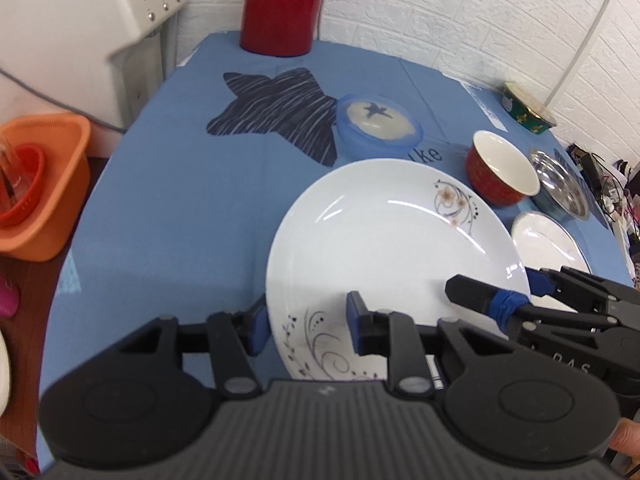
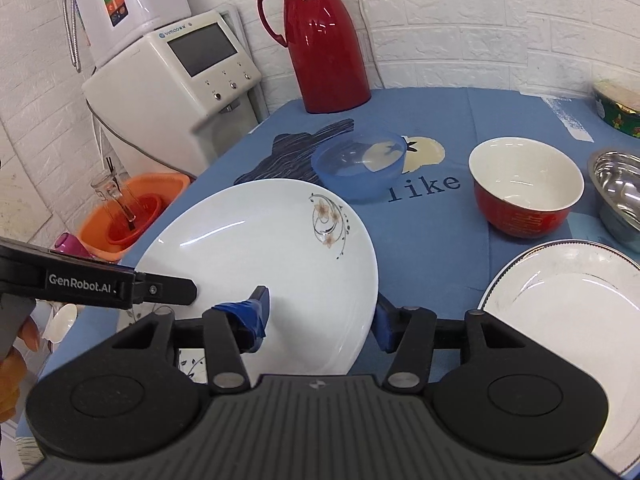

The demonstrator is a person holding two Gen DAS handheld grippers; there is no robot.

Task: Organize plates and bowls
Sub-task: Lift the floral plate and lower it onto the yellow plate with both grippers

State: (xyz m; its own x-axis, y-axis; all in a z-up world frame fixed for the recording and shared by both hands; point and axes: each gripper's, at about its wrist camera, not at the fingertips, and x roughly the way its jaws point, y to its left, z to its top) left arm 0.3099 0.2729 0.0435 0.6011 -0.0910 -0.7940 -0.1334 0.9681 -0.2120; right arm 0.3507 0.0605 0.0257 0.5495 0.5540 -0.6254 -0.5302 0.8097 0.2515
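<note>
A large white plate with a flower pattern (image 1: 384, 248) (image 2: 264, 256) is held tilted above the blue tablecloth. My left gripper (image 1: 304, 320) straddles its near-left rim, one finger above and one below. My right gripper (image 2: 322, 316) straddles its right rim the same way. Neither grip looks fully closed. A second white plate (image 2: 576, 312) (image 1: 548, 248) lies at the right. A red bowl (image 2: 524, 192) (image 1: 502, 172), a blue plastic bowl (image 2: 360, 164) (image 1: 378, 128) and a steel bowl (image 2: 618, 192) (image 1: 560, 188) stand beyond.
A red thermos jug (image 2: 324, 36) stands at the back of the table. A white water dispenser (image 2: 180, 80) is at the left. An orange basket (image 2: 132, 212) sits left of the table. A green tin (image 1: 528, 110) is at the far right.
</note>
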